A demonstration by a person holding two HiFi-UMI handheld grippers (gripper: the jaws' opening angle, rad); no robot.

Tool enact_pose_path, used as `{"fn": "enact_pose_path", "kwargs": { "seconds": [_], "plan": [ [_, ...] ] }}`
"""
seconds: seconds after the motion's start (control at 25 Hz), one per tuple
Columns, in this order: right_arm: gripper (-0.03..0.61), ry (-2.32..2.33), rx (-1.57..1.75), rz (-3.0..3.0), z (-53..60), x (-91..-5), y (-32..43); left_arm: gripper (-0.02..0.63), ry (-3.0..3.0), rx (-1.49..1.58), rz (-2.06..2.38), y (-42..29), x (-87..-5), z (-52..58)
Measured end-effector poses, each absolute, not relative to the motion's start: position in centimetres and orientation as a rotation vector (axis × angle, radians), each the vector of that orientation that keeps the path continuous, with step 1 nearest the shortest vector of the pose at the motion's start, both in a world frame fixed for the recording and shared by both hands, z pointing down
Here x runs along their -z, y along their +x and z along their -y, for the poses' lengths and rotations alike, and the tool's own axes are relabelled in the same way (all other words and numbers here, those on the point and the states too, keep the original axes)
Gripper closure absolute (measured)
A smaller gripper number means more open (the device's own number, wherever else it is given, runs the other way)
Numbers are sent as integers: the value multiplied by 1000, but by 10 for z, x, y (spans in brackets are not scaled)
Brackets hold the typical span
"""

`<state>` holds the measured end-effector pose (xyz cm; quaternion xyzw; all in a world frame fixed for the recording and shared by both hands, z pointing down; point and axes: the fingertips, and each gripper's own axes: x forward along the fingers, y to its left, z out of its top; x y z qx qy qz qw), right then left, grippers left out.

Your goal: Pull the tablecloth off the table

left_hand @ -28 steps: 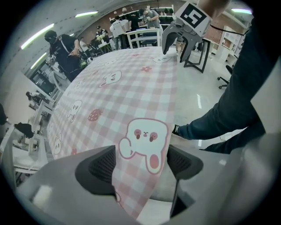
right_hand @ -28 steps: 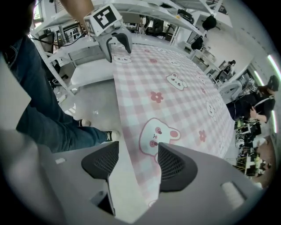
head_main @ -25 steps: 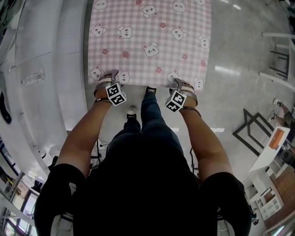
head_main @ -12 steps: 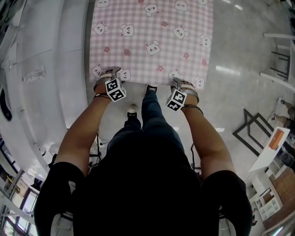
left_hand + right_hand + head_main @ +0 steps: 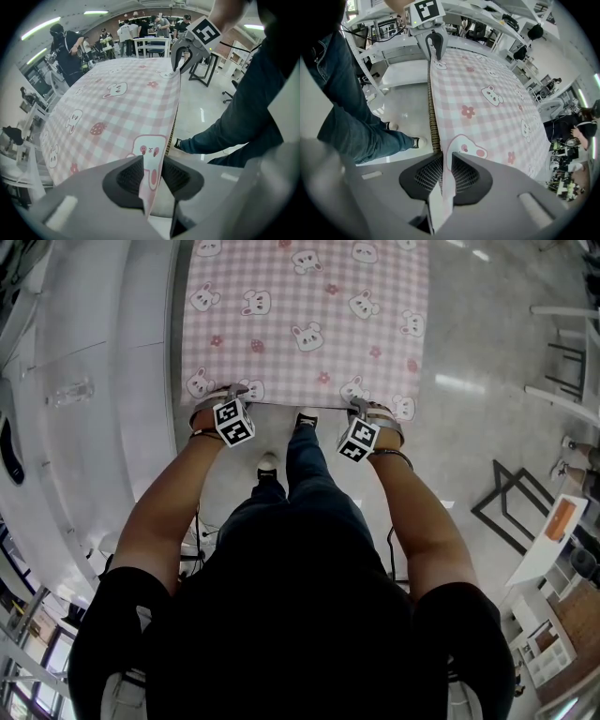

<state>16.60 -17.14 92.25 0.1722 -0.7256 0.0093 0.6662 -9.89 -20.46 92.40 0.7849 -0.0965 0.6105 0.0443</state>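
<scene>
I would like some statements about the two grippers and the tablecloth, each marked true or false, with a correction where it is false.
1. The left gripper is shut on the tablecloth. True.
2. The right gripper is open and empty. False: it is shut on the tablecloth too.
3. The tablecloth is plain blue. False: it is pink checked with animal prints.
4. Both grippers hold the same edge, the one nearest the person. True.

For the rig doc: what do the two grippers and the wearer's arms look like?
The left gripper and right gripper match: grey moulded bodies, black ribbed pads, a cube of black-and-white square markers on each. Arms bare below short black sleeves.
</scene>
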Motion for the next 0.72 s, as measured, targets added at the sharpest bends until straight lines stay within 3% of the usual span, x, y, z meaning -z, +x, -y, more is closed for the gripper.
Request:
{"fn": "enact_pose_path", "kwargs": {
  "seconds": [0.32,0.72],
  "plan": [
    [538,380,-35,1618,171,-926,171,581,2389,-1900,294,-105,-927,207],
    [548,392,-105,1581,172,-932,172,610,2365,-1913,292,-103,-924,210]
  ]
}}
